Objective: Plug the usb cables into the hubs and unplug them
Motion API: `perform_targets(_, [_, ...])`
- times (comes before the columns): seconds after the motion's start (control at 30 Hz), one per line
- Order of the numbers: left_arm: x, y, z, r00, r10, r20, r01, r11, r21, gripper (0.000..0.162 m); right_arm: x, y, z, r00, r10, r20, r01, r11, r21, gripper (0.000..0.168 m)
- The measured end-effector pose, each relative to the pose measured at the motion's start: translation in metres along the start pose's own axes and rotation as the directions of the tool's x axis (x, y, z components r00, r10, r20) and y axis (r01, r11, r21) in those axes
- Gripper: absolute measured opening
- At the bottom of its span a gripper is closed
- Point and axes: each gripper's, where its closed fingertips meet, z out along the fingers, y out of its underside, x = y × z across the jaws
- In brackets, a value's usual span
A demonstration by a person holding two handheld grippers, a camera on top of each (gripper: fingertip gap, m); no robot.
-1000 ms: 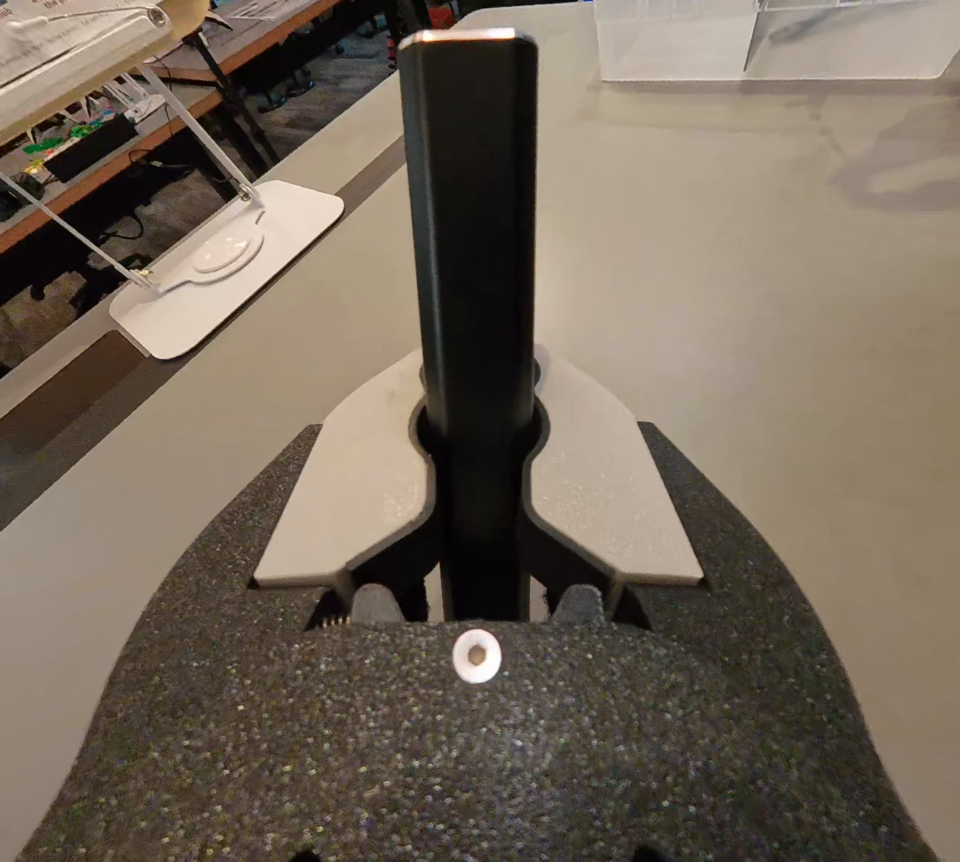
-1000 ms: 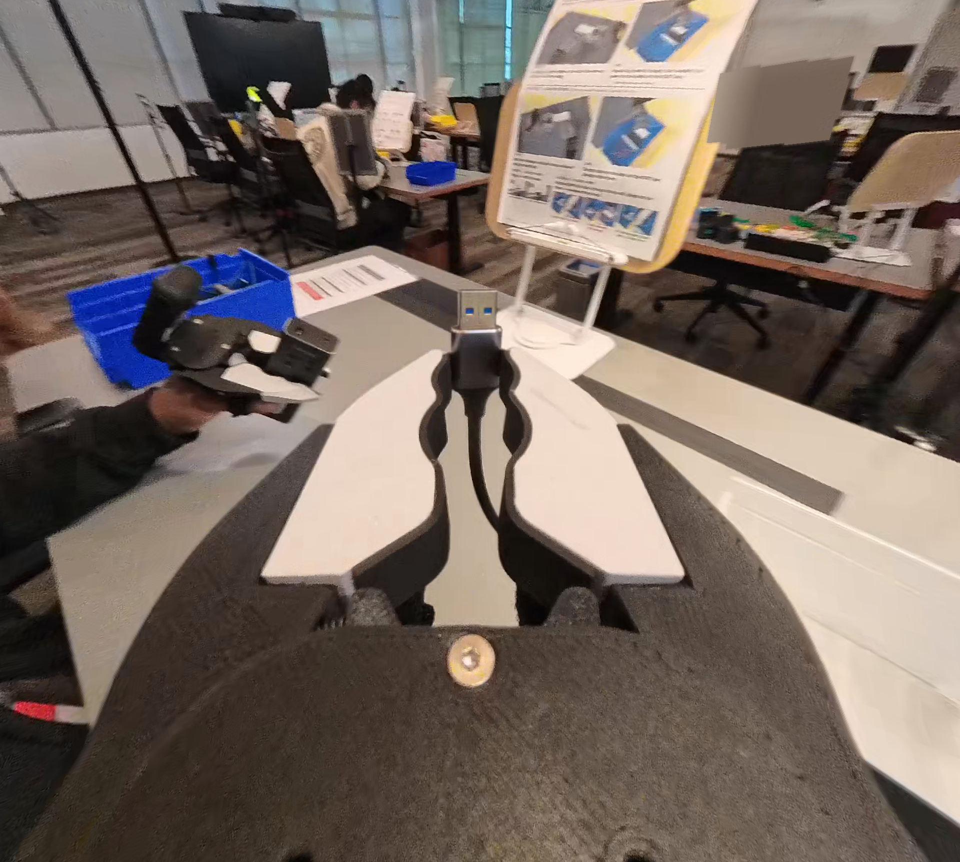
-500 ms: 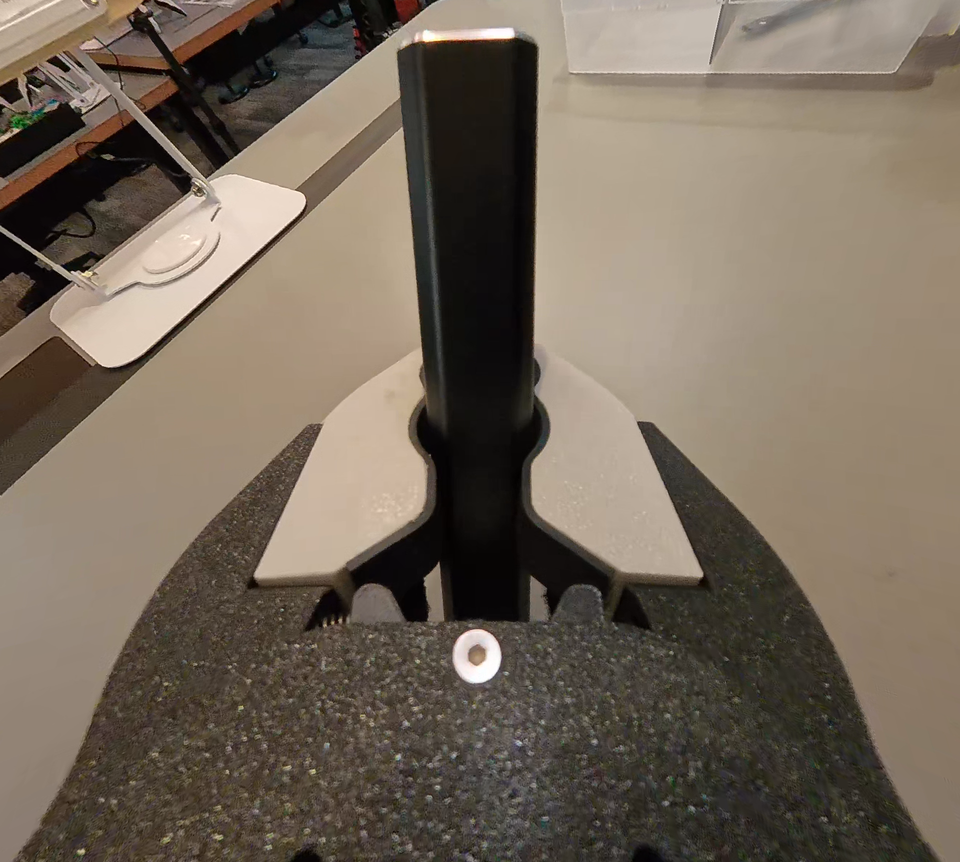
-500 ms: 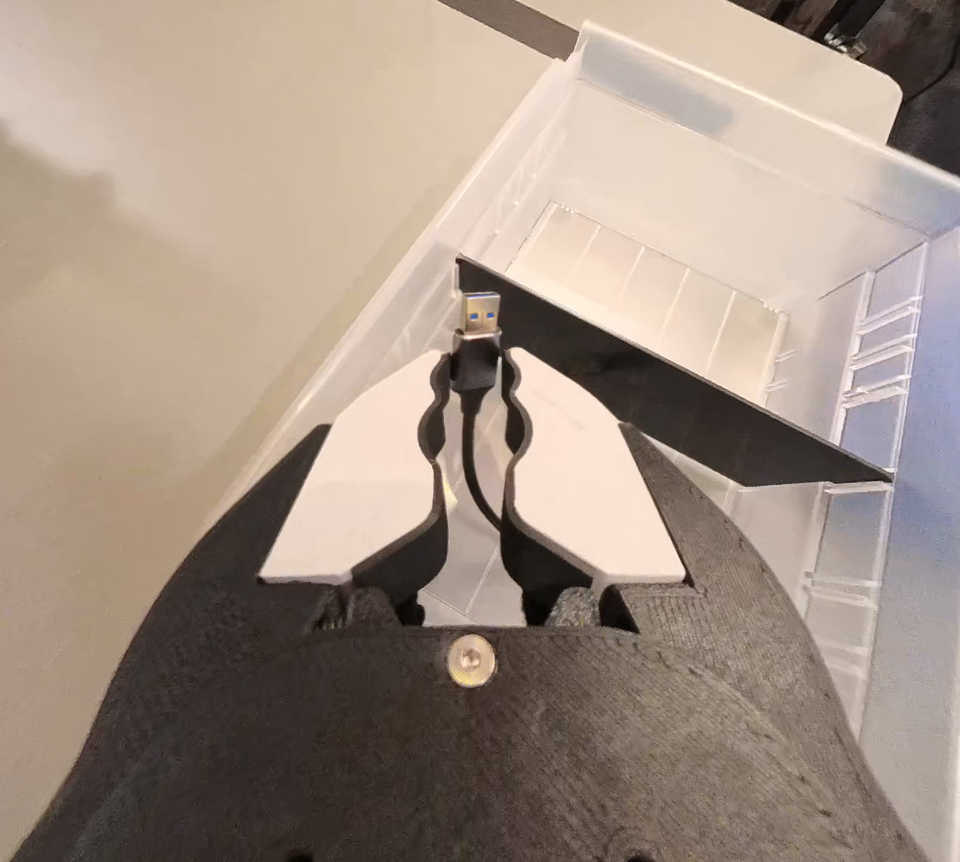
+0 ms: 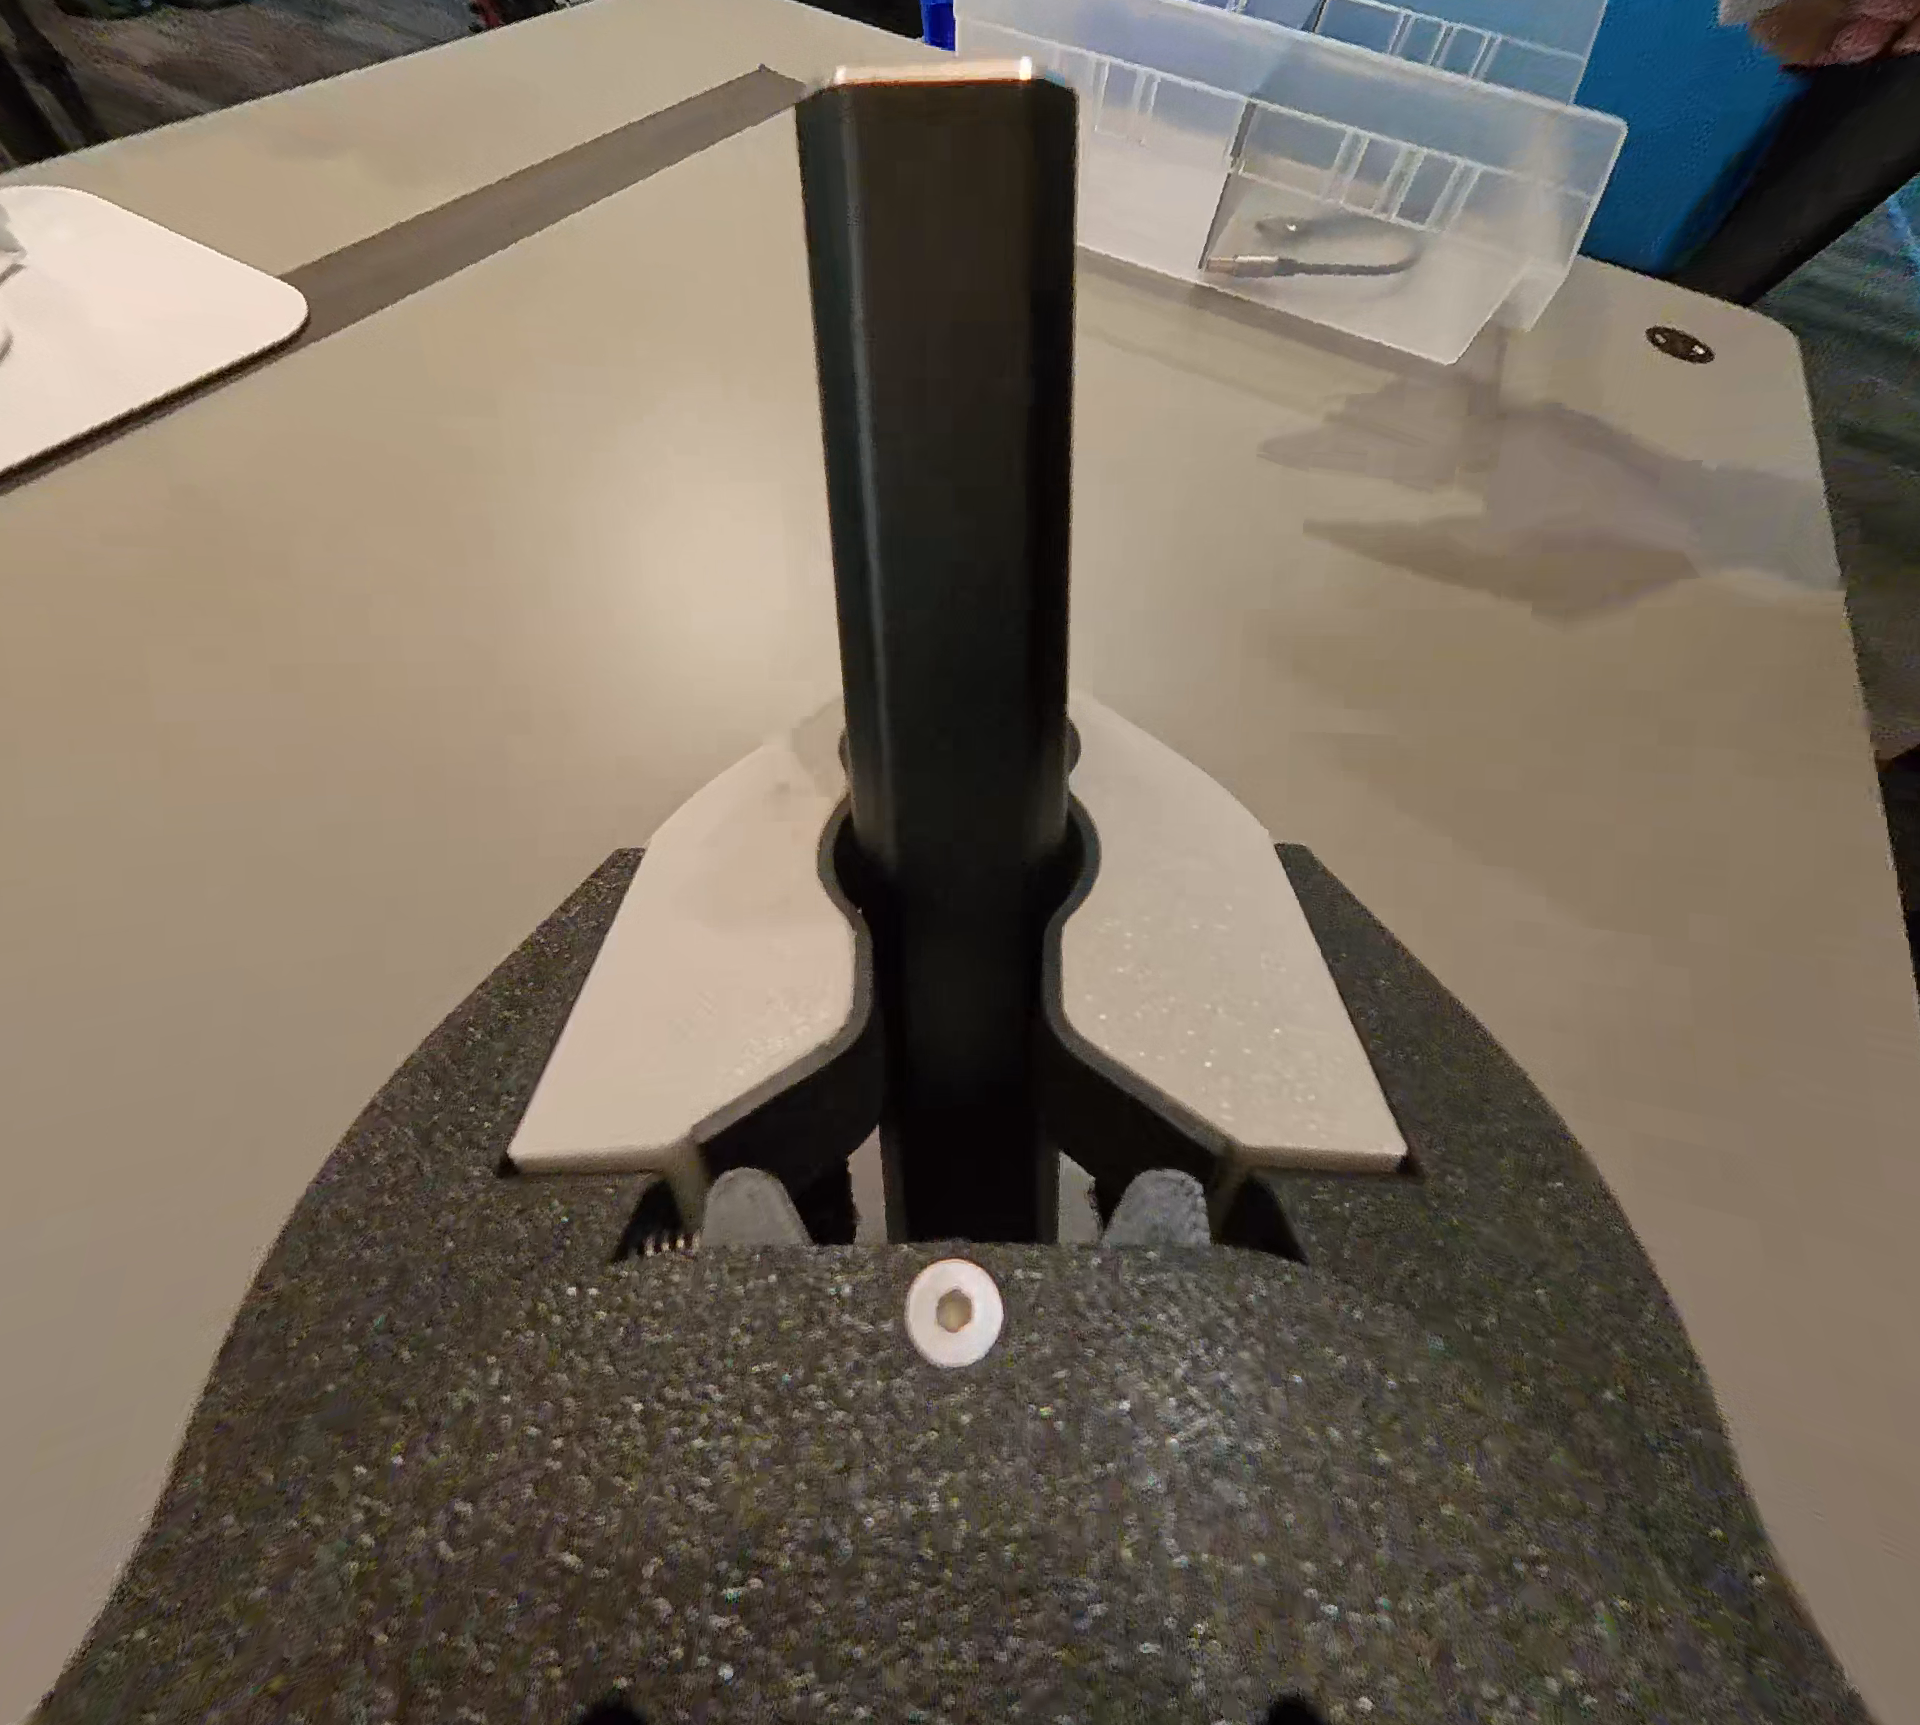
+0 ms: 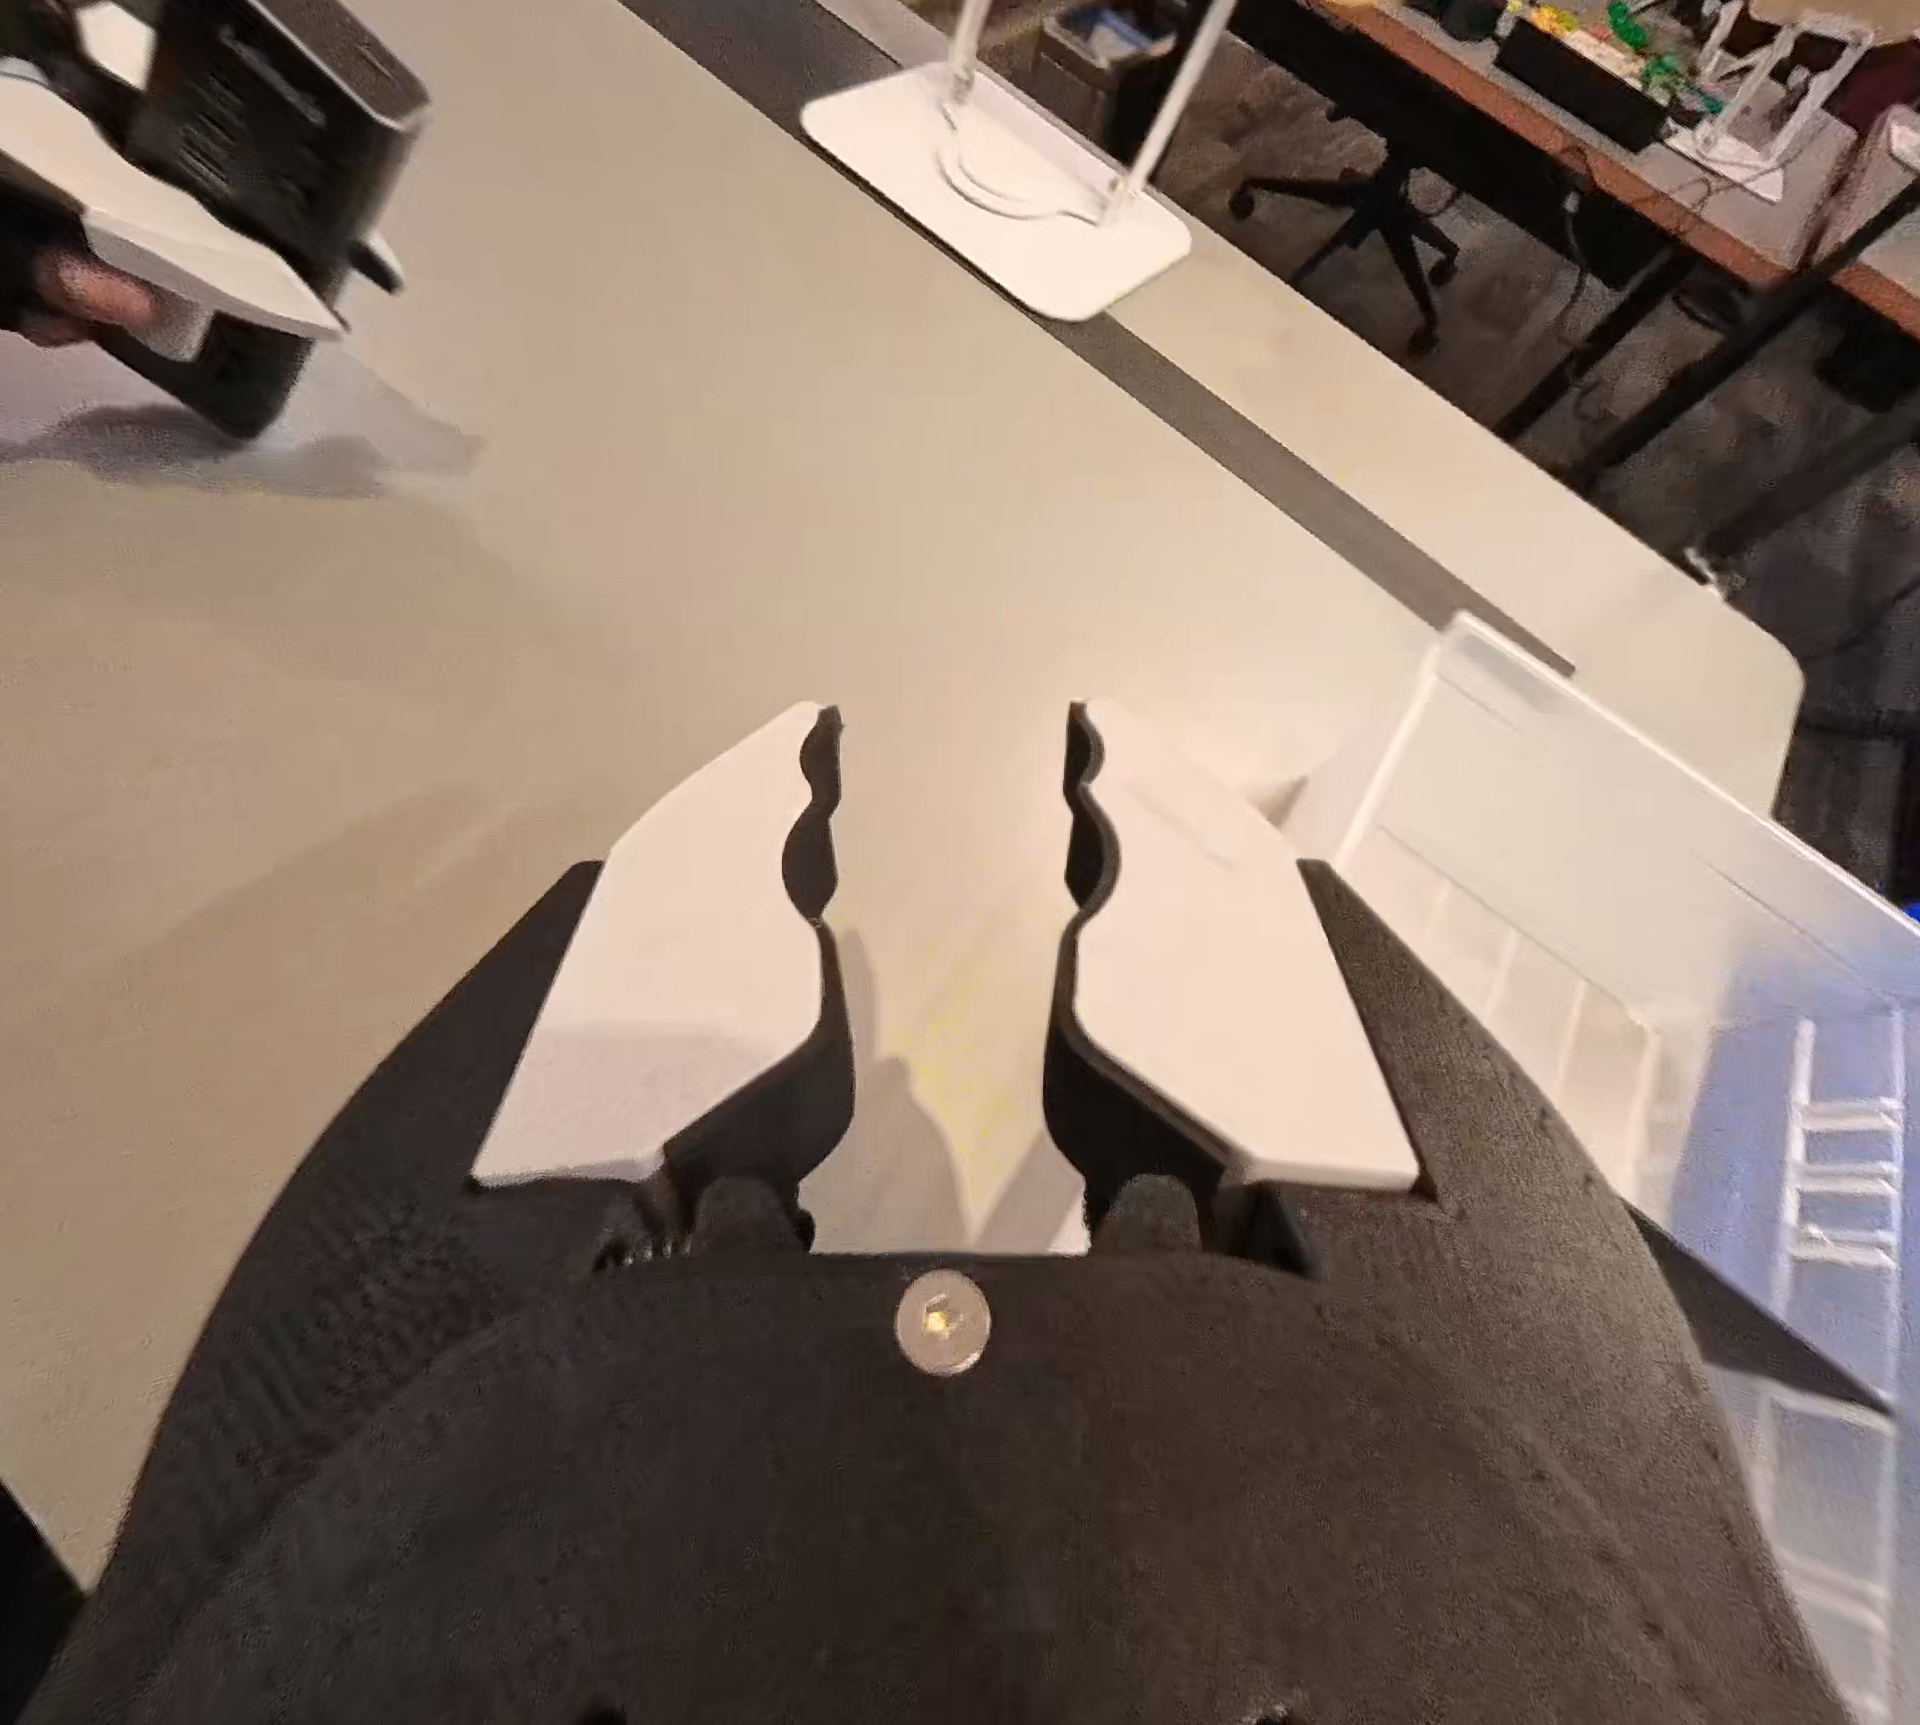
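Left gripper clamps the black hub, projecting forward beyond its fingertips. Right gripper is spread, empty; clear bin lies to its right.

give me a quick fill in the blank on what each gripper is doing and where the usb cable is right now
1. The left gripper is shut on a black ____.
2. The right gripper is ____ and holds nothing.
3. The usb cable lies inside the clear plastic ____.
4. The white stand base rests on the grey ____.

Missing words: hub; open; bin; table
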Motion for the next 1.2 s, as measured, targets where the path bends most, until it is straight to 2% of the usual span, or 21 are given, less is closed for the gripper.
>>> perform_targets(0.07, [0.003,0.000,0.002,0.998,-0.063,-0.032,0.063,0.998,0.012,0.030,-0.030,-0.017,0.018,0.999,0.012,0.051,-0.015,0.999,0.045,0.040])
perform_targets(0.2, [0.004,0.001,0.006,0.992,-0.116,-0.045,0.117,0.992,0.036,0.030,-0.090,-0.041,0.069,0.967,0.135,0.217,-0.166,0.977,0.135,0.042])
perform_targets(0.4, [0.011,0.000,0.013,1.000,-0.022,-0.008,0.023,0.996,0.084,0.030,-0.163,-0.063,0.141,0.825,0.370,0.427,-0.464,0.875,0.139,0.062])
perform_targets(0.5, [0.009,-0.001,0.015,0.993,0.076,0.085,-0.082,0.994,0.070,0.030,-0.189,-0.077,0.152,0.712,0.453,0.537,-0.586,0.805,0.098,0.077])
perform_targets(0.57, [0.008,-0.004,0.014,0.980,0.132,0.148,-0.142,0.988,0.061,0.029,-0.199,-0.082,0.156,0.677,0.478,0.559,-0.616,0.784,0.076,0.080])
perform_targets(0.77, [0.010,-0.009,0.012,0.935,0.250,0.250,-0.266,0.963,0.033,0.029,-0.197,-0.088,0.162,0.725,0.483,0.491,-0.612,0.779,0.137,0.073])
perform_targets(0.83, [0.011,-0.010,0.012,0.932,0.257,0.255,-0.274,0.961,0.034,0.029,-0.194,-0.091,0.161,0.749,0.465,0.472,-0.594,0.787,0.166,0.067])
perform_targets(1.03, [0.023,-0.019,0.009,0.934,0.292,0.207,-0.314,0.946,0.084,0.035,-0.189,-0.094,0.150,0.812,0.366,0.454,-0.499,0.839,0.217,0.065])
perform_targets(1.13, [0.026,-0.027,0.002,0.932,0.302,0.202,-0.332,0.934,0.133,0.048,-0.169,-0.094,0.140,0.856,0.317,0.408,-0.437,0.866,0.243,0.064])
perform_targets(1.2, [0.028,-0.031,-0.002,0.935,0.297,0.195,-0.329,0.931,0.160,0.048,-0.149,-0.096,0.127,0.880,0.282,0.381,-0.396,0.880,0.264,0.064])
